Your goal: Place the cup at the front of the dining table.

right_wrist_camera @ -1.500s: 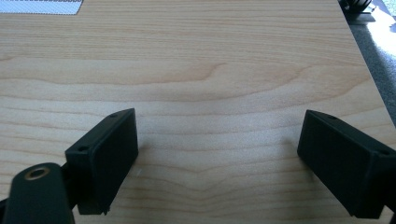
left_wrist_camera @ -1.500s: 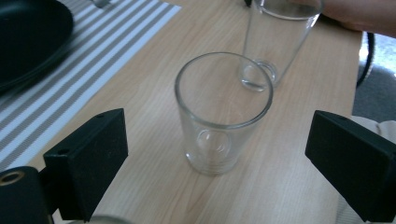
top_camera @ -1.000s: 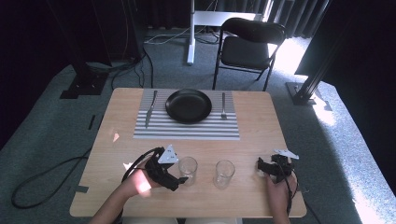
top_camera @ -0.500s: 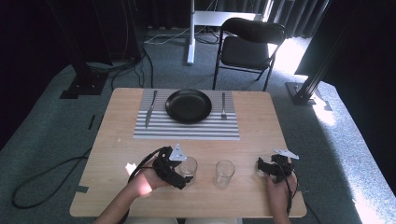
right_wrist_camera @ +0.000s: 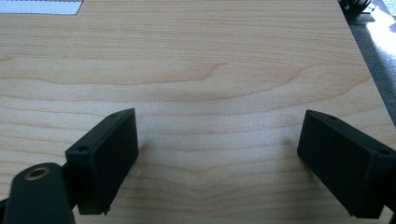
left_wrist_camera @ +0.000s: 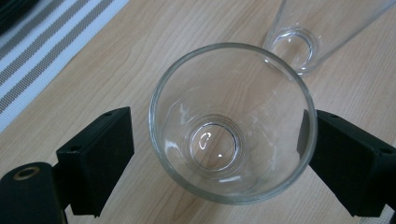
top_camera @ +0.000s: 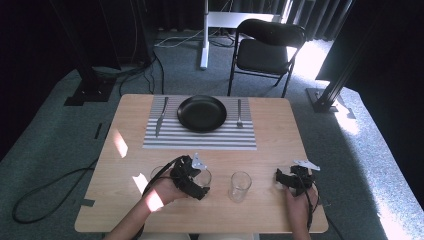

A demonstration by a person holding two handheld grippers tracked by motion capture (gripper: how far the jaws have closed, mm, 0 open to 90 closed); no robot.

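Here the left tongs [left_wrist_camera: 215,154] straddle a glass [left_wrist_camera: 232,122] (second glass [left_wrist_camera: 322,28] close).

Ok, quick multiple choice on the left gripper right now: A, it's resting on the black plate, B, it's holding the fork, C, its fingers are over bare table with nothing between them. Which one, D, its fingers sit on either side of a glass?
D: in the left gripper view the empty glass stands upright between the open fingers, and the high view shows the left gripper at that glass, well short of the black plate.
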